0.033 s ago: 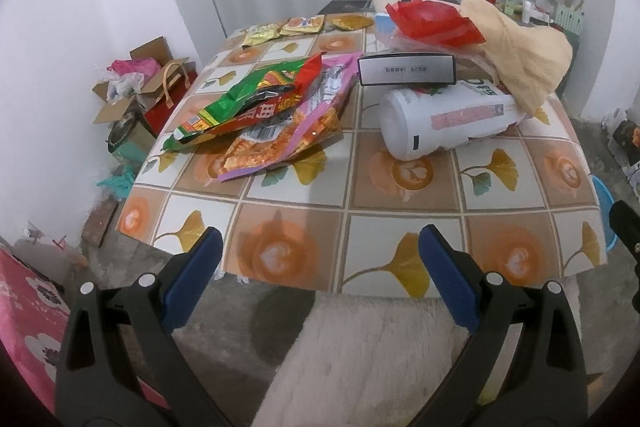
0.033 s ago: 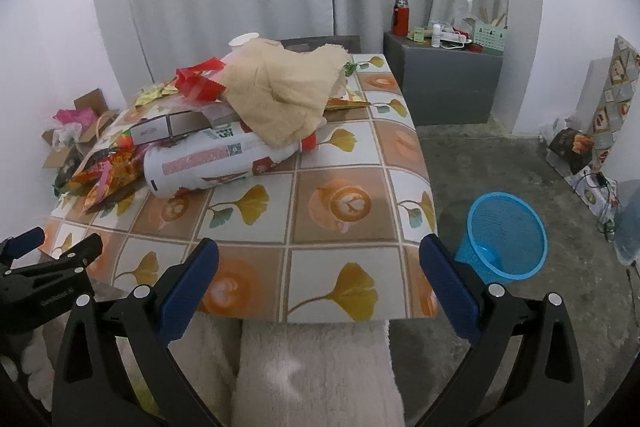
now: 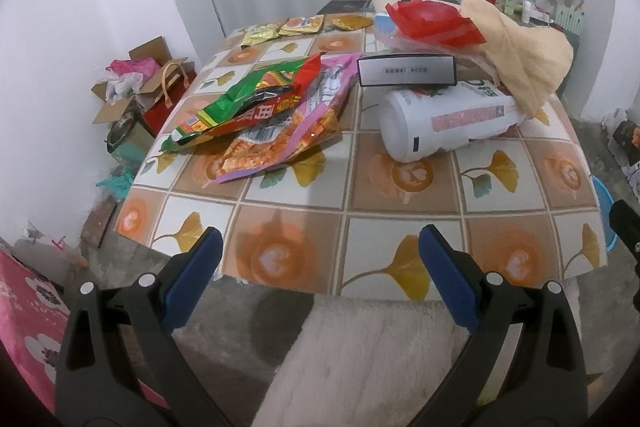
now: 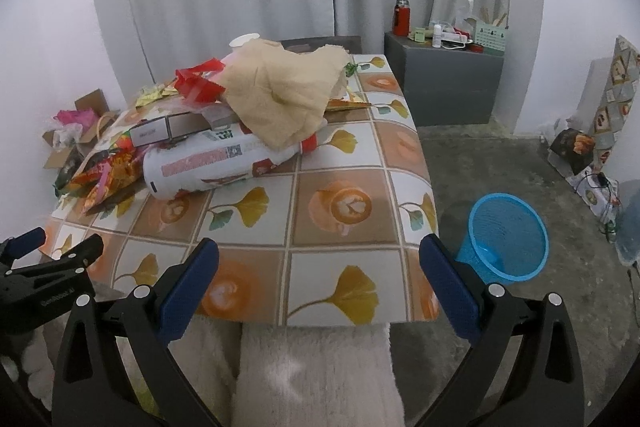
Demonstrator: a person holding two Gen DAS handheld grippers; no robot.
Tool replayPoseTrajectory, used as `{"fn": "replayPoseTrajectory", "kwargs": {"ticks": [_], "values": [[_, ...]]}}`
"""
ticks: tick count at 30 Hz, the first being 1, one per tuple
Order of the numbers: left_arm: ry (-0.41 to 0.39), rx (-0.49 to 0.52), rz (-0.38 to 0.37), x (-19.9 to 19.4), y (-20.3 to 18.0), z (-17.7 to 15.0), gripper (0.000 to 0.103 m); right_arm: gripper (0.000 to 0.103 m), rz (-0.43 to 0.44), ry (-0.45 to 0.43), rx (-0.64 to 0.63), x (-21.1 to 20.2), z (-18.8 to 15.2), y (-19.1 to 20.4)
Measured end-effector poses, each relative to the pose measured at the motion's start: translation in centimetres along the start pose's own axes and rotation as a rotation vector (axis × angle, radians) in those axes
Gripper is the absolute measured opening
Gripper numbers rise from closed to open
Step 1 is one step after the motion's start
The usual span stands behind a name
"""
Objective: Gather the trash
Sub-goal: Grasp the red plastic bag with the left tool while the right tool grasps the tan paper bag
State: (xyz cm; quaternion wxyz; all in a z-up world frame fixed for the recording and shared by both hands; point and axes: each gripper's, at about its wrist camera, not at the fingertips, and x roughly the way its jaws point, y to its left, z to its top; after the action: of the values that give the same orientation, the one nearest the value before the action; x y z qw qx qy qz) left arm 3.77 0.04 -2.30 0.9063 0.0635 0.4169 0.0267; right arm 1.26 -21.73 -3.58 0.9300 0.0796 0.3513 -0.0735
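1. Nothing has moved: both the left gripper (image 3: 320,259) and right gripper (image 4: 318,267) hover spread wide, empty, before the table (image 3: 400,203).
2. Snack wrappers (image 3: 264,115) and a white canister (image 3: 444,123) lie mid-table.
3. A blue bin (image 4: 506,239) stands on the floor beside it.

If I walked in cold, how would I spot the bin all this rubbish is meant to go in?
Find the table with the ginkgo-leaf cloth, then look at the concrete floor beside its near right corner. The blue mesh wastebasket stands there upright, the only round, bright blue thing on that side of the room.
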Motion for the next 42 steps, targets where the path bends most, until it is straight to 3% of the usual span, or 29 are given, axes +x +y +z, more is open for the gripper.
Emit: {"fn": "replayPoseTrajectory", "kwargs": {"ticks": [6, 13, 18, 23, 29, 36, 42], "values": [[-0.076, 0.006, -0.055, 0.3, 0.1, 1.2, 0.094, 0.097, 0.025, -0.015, 0.028, 1.4, 0.5, -0.9], [-0.227, -0.044, -0.217, -0.4, 1.0, 3.9, 0.094, 0.097, 0.061, -0.013, 0.076, 3.2, 0.3, -2.5], [-0.263, -0.084, -0.328, -0.3, 1.1, 7.0, 0.094, 0.097, 0.087, -0.035, 0.107, 4.1, 0.4, -4.0], [-0.216, -0.178, -0.509, 0.9, 1.2, 11.9, 0.094, 0.097, 0.125, -0.079, 0.125, 4.5, 1.3, -5.2], [-0.204, -0.164, -0.537, 2.5, -0.1, 16.2, 0.094, 0.097, 0.186, -0.179, 0.085, 4.2, 4.9, -5.5], [0.104, -0.227, -0.656, 9.4, -1.3, 19.2, 0.074, 0.091, 0.263, -0.233, -0.064, 6.2, 11.0, -2.8], [0.202, -0.212, -0.632, 13.0, -2.4, 19.1, 0.055, 0.091, 0.354, -0.166, -0.08, 10.4, 15.3, -3.1]]}}
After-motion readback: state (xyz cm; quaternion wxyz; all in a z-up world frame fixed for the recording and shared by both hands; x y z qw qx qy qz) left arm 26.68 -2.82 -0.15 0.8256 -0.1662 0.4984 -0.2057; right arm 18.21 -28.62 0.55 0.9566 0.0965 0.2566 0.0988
